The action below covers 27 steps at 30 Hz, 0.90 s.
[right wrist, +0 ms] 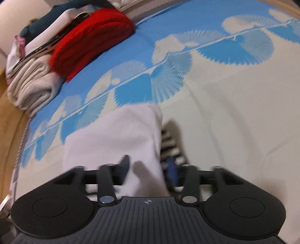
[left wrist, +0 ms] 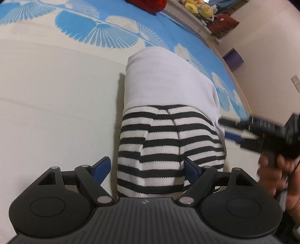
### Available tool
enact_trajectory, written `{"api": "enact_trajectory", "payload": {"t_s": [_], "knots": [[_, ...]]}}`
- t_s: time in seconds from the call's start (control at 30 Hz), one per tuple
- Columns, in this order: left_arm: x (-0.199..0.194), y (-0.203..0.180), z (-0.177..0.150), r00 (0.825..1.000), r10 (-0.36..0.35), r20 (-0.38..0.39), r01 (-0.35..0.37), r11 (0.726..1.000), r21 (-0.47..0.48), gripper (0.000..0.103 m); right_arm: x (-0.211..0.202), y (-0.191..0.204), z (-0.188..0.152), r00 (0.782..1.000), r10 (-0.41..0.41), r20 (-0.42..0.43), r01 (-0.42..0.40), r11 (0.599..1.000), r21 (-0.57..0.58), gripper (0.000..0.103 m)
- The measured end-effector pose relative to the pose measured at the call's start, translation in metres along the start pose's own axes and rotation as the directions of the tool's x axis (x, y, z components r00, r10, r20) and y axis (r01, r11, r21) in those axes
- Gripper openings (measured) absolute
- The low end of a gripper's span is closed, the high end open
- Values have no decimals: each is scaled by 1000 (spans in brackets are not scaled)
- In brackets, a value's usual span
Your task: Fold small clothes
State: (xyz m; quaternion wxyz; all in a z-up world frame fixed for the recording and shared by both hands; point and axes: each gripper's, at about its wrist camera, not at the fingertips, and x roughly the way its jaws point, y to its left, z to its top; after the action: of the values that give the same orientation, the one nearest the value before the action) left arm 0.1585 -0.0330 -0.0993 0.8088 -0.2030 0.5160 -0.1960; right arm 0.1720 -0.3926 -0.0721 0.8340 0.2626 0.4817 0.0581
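A small garment lies folded on the bed sheet (left wrist: 56, 103), its black-and-white striped part (left wrist: 165, 142) nearest me and its white part (left wrist: 166, 78) beyond. My left gripper (left wrist: 147, 169) is open at the striped end, one blue pad (left wrist: 102, 169) on the sheet to the left and the other pad (left wrist: 191, 169) over the stripes. My right gripper (right wrist: 148, 166) is blurred and stands open over the white cloth (right wrist: 112, 138), which lies between its fingers, with a strip of stripes (right wrist: 169, 144) showing to the right. In the left wrist view the right gripper (left wrist: 232, 129) comes in from the right, held by a hand (left wrist: 271, 174).
A red folded garment (right wrist: 90, 37) and a stack of beige and white folded clothes (right wrist: 31, 88) sit at the bed's far corner. The wooden bed edge (right wrist: 11, 122) runs beside them. Plush toys (left wrist: 200, 9) and a purple object (left wrist: 234, 60) lie off the bed by the wall.
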Motion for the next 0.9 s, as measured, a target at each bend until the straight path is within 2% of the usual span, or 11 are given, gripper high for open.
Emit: {"api": "enact_trajectory", "payload": {"t_s": [0.1,0.23,0.27,0.3,0.33,0.43,0.5,0.6,0.77,0.83,0.9], "knots": [[-3,-5,3,1000,11,10,-11,999,36,86,2,3,-13,997,-4,-72,-1,998,-70,53],[-7,-8,5,1000,-1,26,0,999,39,85,5,1,-29,989,-53,-140,34,990,-140,50],[-8,-9,4,999,-5,33,4,999,39,85,4,2,-33,988,-58,-144,34,986,-161,39],[-10,-9,5,999,-11,44,9,999,37,85,2,3,-37,988,-53,-147,26,983,-181,16],[-11,-9,7,999,-18,51,16,999,33,85,-1,3,-39,988,-42,-147,13,981,-193,3],[-13,-7,7,998,-28,60,28,1000,12,85,-17,0,-43,994,-3,-112,-20,979,-203,3],[-7,-4,6,999,2,43,-3,1000,22,85,-23,-8,-42,994,-19,-103,1,985,-173,2],[7,0,0,999,26,-19,-25,999,23,85,-19,-21,-44,987,-69,-145,48,988,-147,2],[3,-12,5,998,54,-27,-52,996,78,85,2,-20,-47,964,-131,-232,91,980,-174,2],[-1,-12,15,1000,18,-25,-17,999,39,85,4,-20,-43,965,-119,-236,84,985,-153,4],[-5,-7,30,1000,-27,7,27,1000,-12,86,-1,-16,-36,977,-91,-195,62,987,-147,12]]}}
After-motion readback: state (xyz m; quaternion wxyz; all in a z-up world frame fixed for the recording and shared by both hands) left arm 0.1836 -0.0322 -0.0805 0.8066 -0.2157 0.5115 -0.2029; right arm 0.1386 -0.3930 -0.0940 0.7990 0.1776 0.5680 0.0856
